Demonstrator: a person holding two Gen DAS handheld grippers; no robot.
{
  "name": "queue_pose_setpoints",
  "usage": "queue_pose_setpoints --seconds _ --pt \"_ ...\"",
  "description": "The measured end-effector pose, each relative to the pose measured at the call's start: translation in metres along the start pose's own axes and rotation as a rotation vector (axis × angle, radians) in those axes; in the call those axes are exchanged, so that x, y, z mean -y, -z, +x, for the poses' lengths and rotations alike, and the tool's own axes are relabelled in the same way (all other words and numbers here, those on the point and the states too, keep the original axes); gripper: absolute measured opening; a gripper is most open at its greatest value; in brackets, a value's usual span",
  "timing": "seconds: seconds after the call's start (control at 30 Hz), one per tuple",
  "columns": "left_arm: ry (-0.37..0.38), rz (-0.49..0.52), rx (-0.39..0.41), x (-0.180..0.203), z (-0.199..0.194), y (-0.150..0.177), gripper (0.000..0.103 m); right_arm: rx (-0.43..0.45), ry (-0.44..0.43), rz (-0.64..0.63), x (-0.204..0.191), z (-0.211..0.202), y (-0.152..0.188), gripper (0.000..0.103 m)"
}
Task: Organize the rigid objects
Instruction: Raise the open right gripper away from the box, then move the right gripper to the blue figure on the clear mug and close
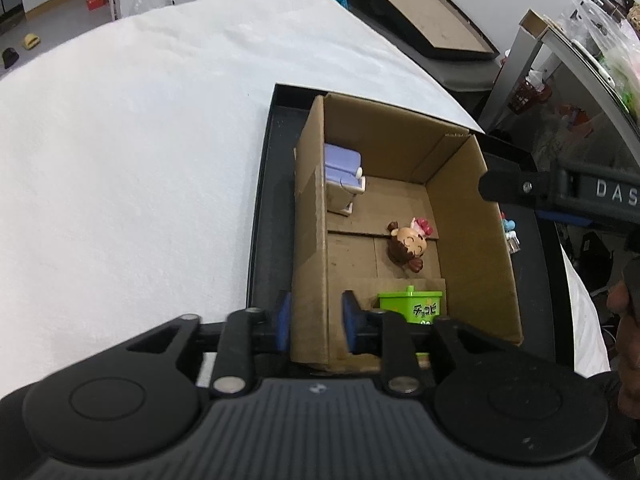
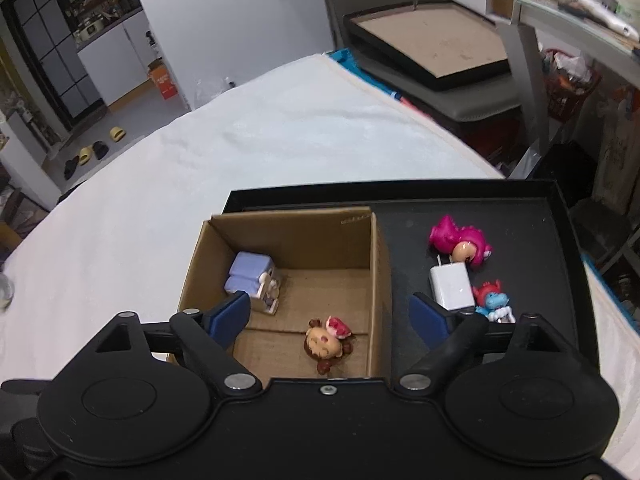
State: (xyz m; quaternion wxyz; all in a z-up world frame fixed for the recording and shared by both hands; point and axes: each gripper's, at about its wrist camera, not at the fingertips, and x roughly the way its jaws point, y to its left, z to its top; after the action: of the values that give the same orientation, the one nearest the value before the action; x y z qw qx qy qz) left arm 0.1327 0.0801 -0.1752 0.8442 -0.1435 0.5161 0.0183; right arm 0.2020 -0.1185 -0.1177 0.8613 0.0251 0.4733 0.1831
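Our left gripper (image 1: 316,320) pinches the brown cardboard box (image 1: 312,216) wall; our right gripper (image 2: 330,318), spread, hovers above the brown-haired doll (image 2: 326,344)

White cloth-covered table (image 2: 280,140) bearing a black tray (image 2: 560,216) at its right edge, with a glass (image 2: 5,290) far left.

Soft, even indoor light, faint shadows, strong fisheye bending at edges, slight blur.
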Motion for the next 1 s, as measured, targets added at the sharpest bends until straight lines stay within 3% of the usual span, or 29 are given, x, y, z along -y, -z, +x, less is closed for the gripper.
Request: queue_pose_setpoints --seconds 0.1,0.23,0.73,1.0 --pt "-0.018 0.006 0.034 0.004 -0.005 0.001 0.044 0.002 -0.015 0.007 0.006 -0.001 0.002 0.087" --pt "-0.037 0.031 0.050 0.012 -0.008 0.002 0.048 0.006 -0.037 0.022 0.017 -0.003 0.006 0.087" --pt "-0.139 0.026 0.068 0.024 -0.007 0.001 0.051 0.036 -0.048 0.109 0.074 -0.007 0.021 0.086" --pt "-0.193 0.040 0.076 0.034 -0.006 0.001 0.051 0.023 -0.039 0.135 0.102 0.010 0.028 0.073"
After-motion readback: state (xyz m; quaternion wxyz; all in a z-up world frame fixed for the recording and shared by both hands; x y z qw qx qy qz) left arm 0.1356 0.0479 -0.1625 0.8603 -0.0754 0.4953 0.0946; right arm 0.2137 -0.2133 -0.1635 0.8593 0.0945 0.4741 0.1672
